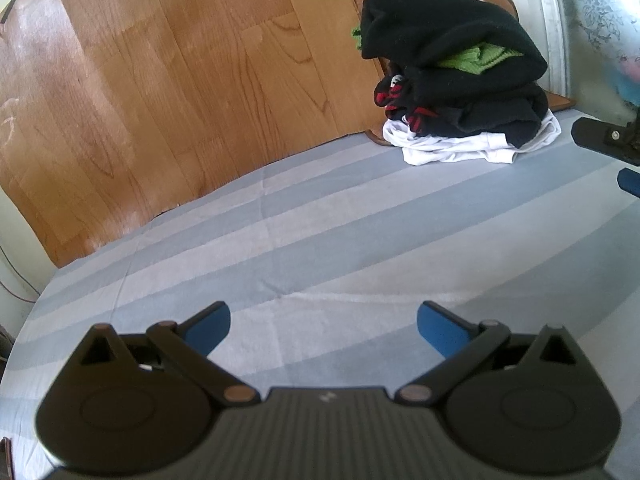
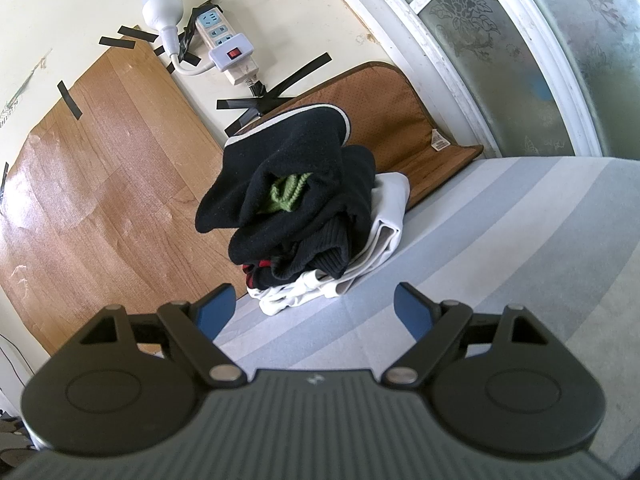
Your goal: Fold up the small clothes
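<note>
Left gripper [image 1: 323, 322] spread wide, blue pads [image 1: 438, 330] well apart, nothing between them, hovering over bare striped sheet [image 1: 320, 220]. Right gripper [image 2: 314, 306] likewise parted and empty, aimed at the pile of clothes [image 2: 296, 208] just ahead of its fingertips. Right gripper's tip also seen at the far right edge of the left wrist view [image 1: 608, 140], near the pile.

Pile of clothes [image 1: 456, 72] stacked on the sheet at its far edge, resting against a brown mat [image 2: 404, 120]: black knit garments on top with a green knit piece [image 2: 286, 194] tucked inside a fold, a red-and-black item [image 1: 394, 98] lower down, white garments [image 1: 460, 148] at the bottom.

Only in the right wrist view: power strip [image 2: 224, 36] taped to the cream wall with black tape, a white bulb lamp [image 2: 162, 8] plugged into it, frosted patterned window panes [image 2: 540, 40]. Only in the left wrist view: the wide stretch of sheet in front of the pile. Wood-grain panel [image 1: 180, 80] behind the bed in both.
</note>
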Demonstrator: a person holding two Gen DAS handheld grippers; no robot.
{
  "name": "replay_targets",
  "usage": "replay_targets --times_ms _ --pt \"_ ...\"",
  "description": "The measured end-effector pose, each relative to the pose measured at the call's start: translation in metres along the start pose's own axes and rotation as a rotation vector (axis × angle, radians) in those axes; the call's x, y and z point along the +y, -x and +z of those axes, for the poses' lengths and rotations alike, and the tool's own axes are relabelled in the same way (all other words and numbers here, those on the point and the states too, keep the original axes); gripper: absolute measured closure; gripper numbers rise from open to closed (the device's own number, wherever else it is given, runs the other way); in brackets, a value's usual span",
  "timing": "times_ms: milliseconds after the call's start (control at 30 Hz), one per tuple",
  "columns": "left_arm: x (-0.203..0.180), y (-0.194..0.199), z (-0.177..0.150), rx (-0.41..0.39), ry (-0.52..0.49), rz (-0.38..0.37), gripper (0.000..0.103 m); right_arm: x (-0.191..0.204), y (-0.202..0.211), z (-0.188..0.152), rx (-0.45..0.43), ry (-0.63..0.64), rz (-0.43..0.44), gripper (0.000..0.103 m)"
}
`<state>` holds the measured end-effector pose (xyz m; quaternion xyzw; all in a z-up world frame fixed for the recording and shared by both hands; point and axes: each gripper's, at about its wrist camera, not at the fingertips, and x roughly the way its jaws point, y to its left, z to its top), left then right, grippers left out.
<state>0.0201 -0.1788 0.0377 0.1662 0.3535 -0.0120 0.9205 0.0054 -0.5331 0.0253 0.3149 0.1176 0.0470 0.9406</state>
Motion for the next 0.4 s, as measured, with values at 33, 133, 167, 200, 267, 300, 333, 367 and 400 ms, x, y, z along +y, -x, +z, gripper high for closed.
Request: replay_targets --times_ms 33,133,167,200,267,300,333,367,400 --pt "0.0003 0.0000 -0.0001 -0.002 0.000 -0.001 0.000 0.0001 0.0000 0.0000 0.000 0.000 0.000 0.015" --pt "0.0003 0.0011 0.0000 -0.014 -0.002 0.000 0.000 0.0003 0.0000 0.0000 0.000 0.000 0.000 0.015" --pt "0.0003 0.0020 -0.0002 -0.024 -0.003 -0.002 0.000 -0.0001 -0.0001 0.0000 0.000 0.000 0.000 0.015" --pt "0.0006 0.0027 -0.0001 -0.031 -0.004 -0.009 0.000 -0.0001 -0.0001 0.0000 0.000 0.000 0.000 0.015" --pt "0.0015 0.0023 0.0003 -0.025 0.002 -0.028 0.000 0.0003 0.0000 -0.0001 0.000 0.000 0.000 0.015" --pt "0.0022 0.0018 0.0003 -0.021 0.007 -0.034 0.000 0.0000 0.0000 -0.0001 0.000 0.000 0.000 0.015" --pt "0.0025 0.0012 0.0003 -0.019 0.010 -0.036 0.000 0.0001 0.0001 -0.0001 -0.001 0.000 0.001 0.015" --pt "0.0024 0.0011 0.0002 -0.019 0.009 -0.035 0.000 0.0004 0.0001 -0.0001 -0.002 0.001 0.002 0.015" --pt "0.0021 0.0009 0.0003 -0.017 0.009 -0.035 0.000 0.0006 -0.0001 -0.0001 -0.002 0.002 0.004 0.015"
